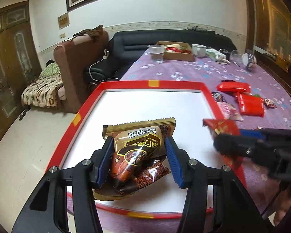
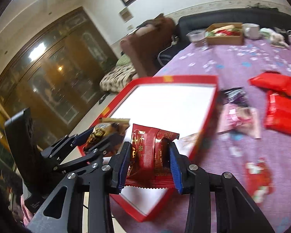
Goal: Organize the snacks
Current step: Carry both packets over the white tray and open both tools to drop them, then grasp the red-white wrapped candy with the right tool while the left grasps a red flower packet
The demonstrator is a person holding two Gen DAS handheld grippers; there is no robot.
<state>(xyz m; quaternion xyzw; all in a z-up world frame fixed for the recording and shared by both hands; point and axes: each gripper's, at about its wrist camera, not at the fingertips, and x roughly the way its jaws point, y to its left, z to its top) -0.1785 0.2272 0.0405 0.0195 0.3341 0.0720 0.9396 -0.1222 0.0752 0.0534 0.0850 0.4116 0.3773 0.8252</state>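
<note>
The shallow box (image 1: 124, 84) sits at the table's (image 1: 184, 71) near left corner; loose packets (image 1: 250, 104) lie on the cloth to its right, and a cup (image 1: 156, 53) and carton (image 1: 177, 56) stand far behind, before the sofa (image 1: 137, 40)

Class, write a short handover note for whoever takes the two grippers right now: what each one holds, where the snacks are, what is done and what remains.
Left gripper: shut on the brown-and-gold snack packet, held over the white floor of the red box.
Right gripper: shut on the dark red snack packet, at the box's right side, over its edge.
Done: both packets picked up; no loose snack shows inside the box.
Left: set both packets down in the box, then fetch the rest from the purple tablecloth: two bright red packs, a pink packet, a dark packet, a small wrapped sweet.
</note>
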